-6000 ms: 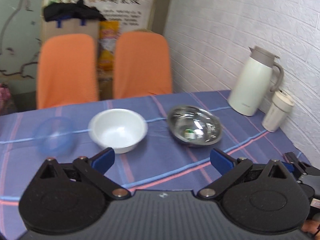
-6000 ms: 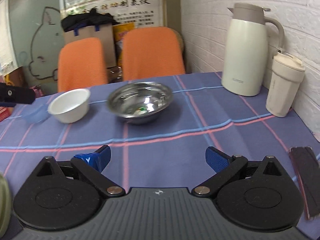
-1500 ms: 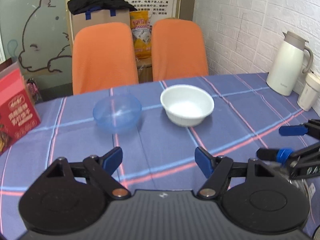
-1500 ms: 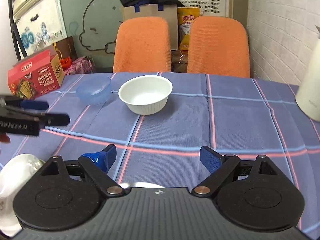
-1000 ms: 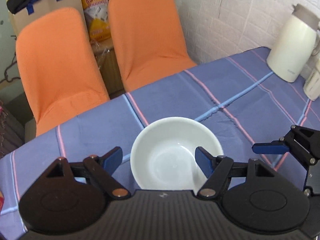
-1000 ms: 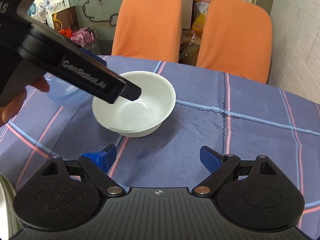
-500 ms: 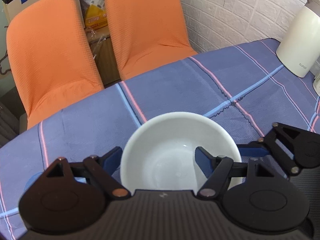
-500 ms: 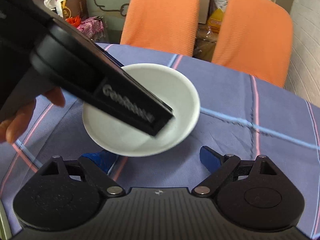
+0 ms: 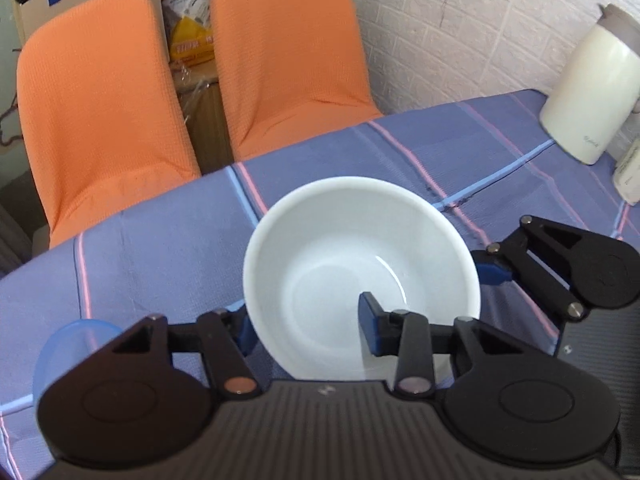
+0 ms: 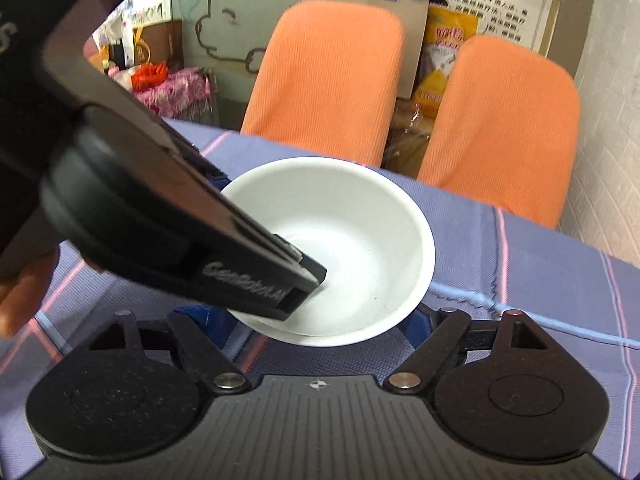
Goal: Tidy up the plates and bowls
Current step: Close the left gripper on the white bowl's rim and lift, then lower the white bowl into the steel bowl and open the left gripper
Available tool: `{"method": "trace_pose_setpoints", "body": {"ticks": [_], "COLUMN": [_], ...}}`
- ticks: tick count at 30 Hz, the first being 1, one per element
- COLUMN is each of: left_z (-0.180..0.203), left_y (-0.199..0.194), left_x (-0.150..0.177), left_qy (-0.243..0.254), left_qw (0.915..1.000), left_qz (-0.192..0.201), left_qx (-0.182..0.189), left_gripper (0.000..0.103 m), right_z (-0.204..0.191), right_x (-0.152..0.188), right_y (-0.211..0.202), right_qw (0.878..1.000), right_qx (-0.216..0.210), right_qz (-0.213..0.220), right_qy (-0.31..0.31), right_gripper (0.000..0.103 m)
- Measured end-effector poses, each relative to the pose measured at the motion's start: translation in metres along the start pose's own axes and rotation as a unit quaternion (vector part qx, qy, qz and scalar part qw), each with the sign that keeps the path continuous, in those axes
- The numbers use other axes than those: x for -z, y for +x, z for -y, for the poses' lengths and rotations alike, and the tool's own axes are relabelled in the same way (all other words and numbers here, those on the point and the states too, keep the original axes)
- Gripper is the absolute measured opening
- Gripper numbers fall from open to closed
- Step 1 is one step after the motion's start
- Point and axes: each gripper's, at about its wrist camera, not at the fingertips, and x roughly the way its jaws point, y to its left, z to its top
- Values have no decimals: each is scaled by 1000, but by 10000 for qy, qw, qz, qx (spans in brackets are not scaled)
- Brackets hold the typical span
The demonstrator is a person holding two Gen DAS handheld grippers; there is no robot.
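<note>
now clamped: left tongs pinch the near wall of the white bowl, one finger inside, a moment ago merely straddling it. right tongs gape beneath the bowl's near edge. bowl at counter centre, likely ready to lift toward blue bowl at 8 o'clock.

Two orange chairs behind the plaid tablecloth; white thermos by the brick wall

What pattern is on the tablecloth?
Blue-purple tablecloth with a wide check of thin pink and light-blue stripes; clearest in the left wrist view.
</note>
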Motion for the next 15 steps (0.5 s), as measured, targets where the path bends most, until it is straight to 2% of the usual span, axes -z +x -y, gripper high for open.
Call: {"method": "trace_pose_setpoints", "body": {"ticks": [7,11,15], "left_z": [40,73,109], "left_y": [-55,-87,-109], "left_x": [21,47,83], "left_qy": [68,186,244], "left_qw": [9992,9980,9976], "left_qz": [370,550,574], "left_qx": [161,249,294], "left_gripper": [38,38,38], "right_z": [-9,-17,-18], "right_x": [10,32,57], "right_y": [-62,-105,-145], "right_qw": [9988,9977,9980], "right_qx": [139,269,199], "right_qz": [477,614,593], "right_qy": [-5,-27,56], "right_gripper": [70,70,70]}}
